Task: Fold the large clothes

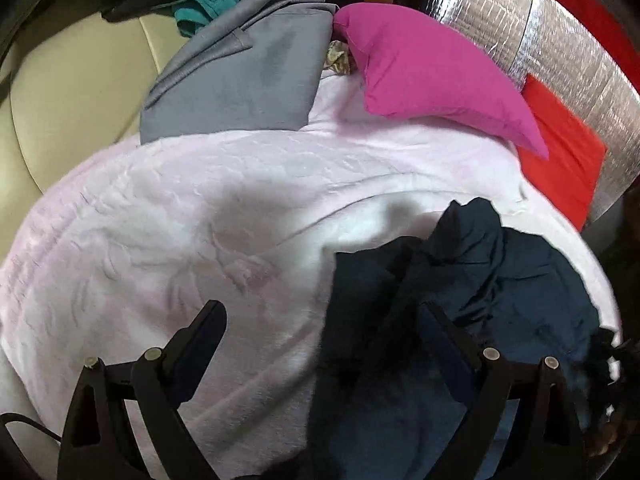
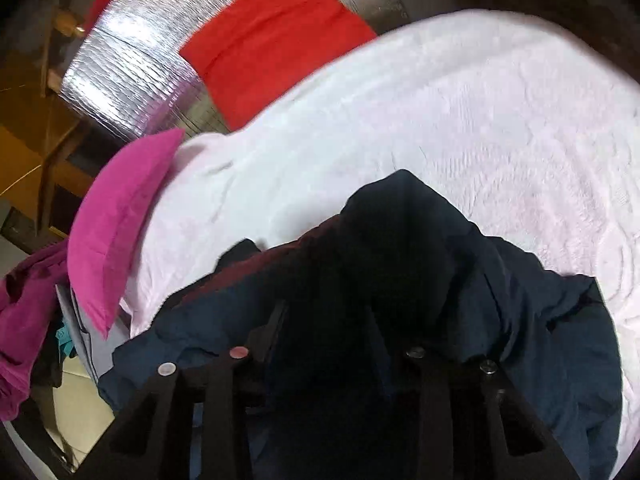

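A pale pink fleece blanket (image 1: 200, 220) covers the work surface. The navy garment (image 1: 500, 280) lies bunched near right. The left gripper (image 1: 320, 320) is spread wide; the right gripper (image 2: 332, 320) is buried in cloth, state unclear. Judgement: spread it flat before folding.

A pale pink fleece blanket with an embossed swirl pattern (image 1: 200, 220) spreads wide. On it lie a crumpled navy blue garment (image 1: 480, 280), a plain magenta pillow (image 1: 432, 76) and a folded grey cloth (image 1: 248, 80); beside it, plain red fabric (image 2: 272, 48) against quilted silver foil (image 2: 132, 64).
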The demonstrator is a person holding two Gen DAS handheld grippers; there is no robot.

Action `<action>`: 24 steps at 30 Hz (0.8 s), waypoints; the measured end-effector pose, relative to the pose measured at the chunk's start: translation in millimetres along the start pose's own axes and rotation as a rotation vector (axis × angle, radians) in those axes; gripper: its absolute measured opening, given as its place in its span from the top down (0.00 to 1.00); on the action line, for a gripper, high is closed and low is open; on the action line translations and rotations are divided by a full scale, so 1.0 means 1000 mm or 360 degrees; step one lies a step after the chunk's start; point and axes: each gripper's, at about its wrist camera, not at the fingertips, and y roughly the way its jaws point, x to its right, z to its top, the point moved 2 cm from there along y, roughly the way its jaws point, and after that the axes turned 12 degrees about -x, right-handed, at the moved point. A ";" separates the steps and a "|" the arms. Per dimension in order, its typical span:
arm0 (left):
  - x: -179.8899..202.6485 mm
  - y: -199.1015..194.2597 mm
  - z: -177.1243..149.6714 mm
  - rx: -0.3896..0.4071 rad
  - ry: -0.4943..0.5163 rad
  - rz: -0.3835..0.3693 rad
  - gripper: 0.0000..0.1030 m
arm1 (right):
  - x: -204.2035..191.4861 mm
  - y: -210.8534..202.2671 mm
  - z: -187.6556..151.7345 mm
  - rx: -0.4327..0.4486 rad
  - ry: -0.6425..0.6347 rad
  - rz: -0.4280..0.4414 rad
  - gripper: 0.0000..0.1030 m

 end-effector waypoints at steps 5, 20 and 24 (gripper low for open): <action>-0.003 -0.012 0.003 0.0085 0.0041 0.0105 0.07 | -0.079 -0.016 -0.032 0.0073 -0.0371 0.0178 0.58; -0.003 -0.008 0.008 0.0073 0.0175 0.0311 0.07 | -0.197 0.122 -0.081 -0.0554 -0.0606 0.0218 0.63; 0.002 -0.012 0.008 0.0082 0.0195 0.0252 0.07 | -0.188 0.117 -0.071 -0.0554 -0.0453 0.0361 0.63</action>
